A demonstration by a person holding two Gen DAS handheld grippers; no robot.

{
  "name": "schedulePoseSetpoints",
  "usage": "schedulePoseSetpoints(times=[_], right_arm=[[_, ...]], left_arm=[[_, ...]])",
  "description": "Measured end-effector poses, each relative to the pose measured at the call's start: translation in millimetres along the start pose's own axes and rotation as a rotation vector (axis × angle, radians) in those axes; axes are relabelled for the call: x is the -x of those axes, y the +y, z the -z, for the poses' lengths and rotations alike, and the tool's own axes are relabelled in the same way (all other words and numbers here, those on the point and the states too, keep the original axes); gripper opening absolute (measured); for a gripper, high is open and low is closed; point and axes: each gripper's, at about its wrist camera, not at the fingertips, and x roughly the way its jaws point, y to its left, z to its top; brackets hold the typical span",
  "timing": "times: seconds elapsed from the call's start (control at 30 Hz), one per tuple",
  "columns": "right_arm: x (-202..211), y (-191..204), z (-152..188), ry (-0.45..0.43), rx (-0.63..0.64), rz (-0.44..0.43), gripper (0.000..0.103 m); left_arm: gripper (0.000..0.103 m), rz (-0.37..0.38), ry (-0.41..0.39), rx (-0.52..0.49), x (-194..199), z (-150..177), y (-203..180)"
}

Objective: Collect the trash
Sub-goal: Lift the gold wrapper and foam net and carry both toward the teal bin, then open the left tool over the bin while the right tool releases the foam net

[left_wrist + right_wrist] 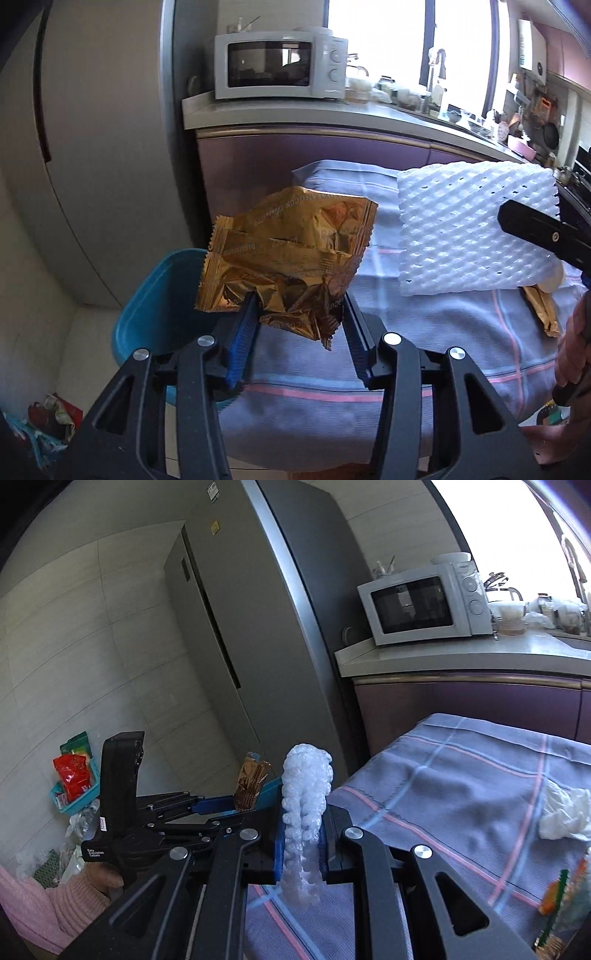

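Kitchen setting: a table draped in a grey-blue woven cloth (314,398) with pink and pale-blue check lines fills the lower centre of both views, backed by a purple cabinet front under a pale countertop that carries a white microwave (280,64) in the upper centre. Left gripper (299,321): blue ribbed pads stand apart but pinch the lower crumpled end of a gold foil wrapper (284,258), glossy, creased, with serrated side edges; it is held above the table's left edge. A teal plastic bin (155,295), smooth with a rounded rim, sits just beside that edge in the lower left of the frame. Right gripper (301,845): jaws clamped on a white foam net sleeve (304,812), diamond-mesh and soft, seen edge-on here and as a broad rectangle at right in the left wrist view. A crumpled white tissue (565,816) lies on the cloth at right; a second gold wrapper (541,310) lies below the foam. Cloth between them is unobstructed.
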Motion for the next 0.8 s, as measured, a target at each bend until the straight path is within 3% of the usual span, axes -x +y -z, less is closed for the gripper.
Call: schedulePoseSetpoints(times=[0.33, 0.8], right_arm=[[-82.7, 15.6, -14.9, 0.128, -0.030, -0.057, 0.014], [-170.7, 30.0, -9.1, 0.311, -0.049, -0.039, 0.014]], left_arm=[[0.048, -0.078, 0.087, 0.080, -35.9, 10.9, 85.8], [0.053, -0.070, 0.215, 0.154, -91.6, 20.4, 123.9]])
